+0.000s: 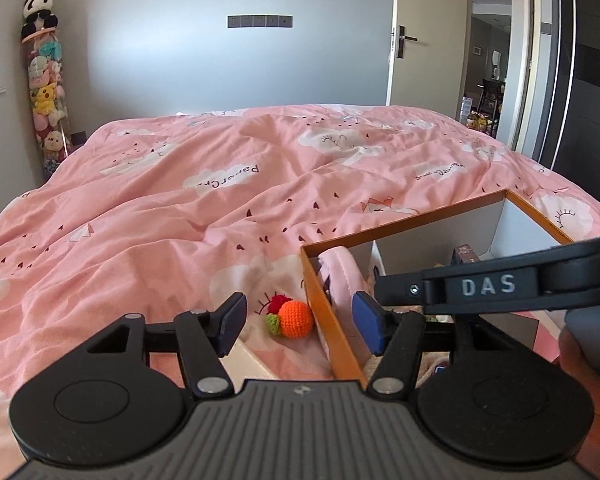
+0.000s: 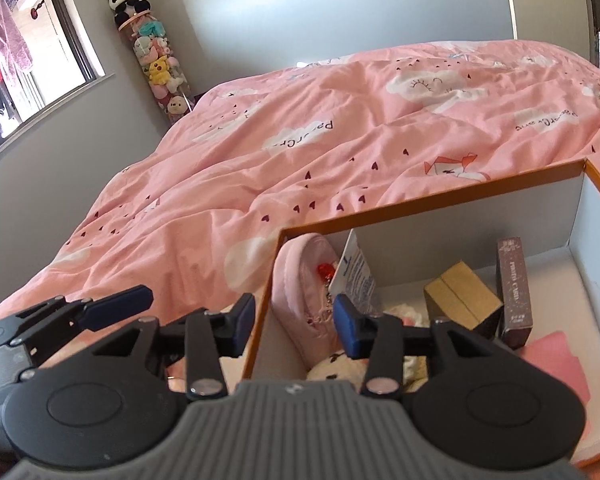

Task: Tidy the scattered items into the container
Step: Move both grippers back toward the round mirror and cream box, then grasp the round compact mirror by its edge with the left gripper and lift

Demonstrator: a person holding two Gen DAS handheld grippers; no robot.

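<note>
An orange-rimmed cardboard box (image 1: 404, 222) (image 2: 420, 205) sits on the bed. It holds a pink pouch (image 2: 304, 280), a white tag (image 2: 356, 272), a brown carton (image 2: 460, 296), a dark card box (image 2: 514, 288) and a cream plush (image 2: 336, 368). A crocheted orange ball (image 1: 295, 319) with red and green bits lies on the duvet just outside the box's left wall. My left gripper (image 1: 300, 322) is open, straddling that wall, with the ball just beyond its fingers. My right gripper (image 2: 296, 328) is open over the same wall, gripping nothing.
A rumpled pink duvet (image 1: 220, 208) covers the whole bed. A clear tube of plush toys (image 1: 46, 92) topped by a panda stands in the far left corner. A door (image 1: 424, 40) is at the back right and a window (image 2: 28, 52) on the left wall.
</note>
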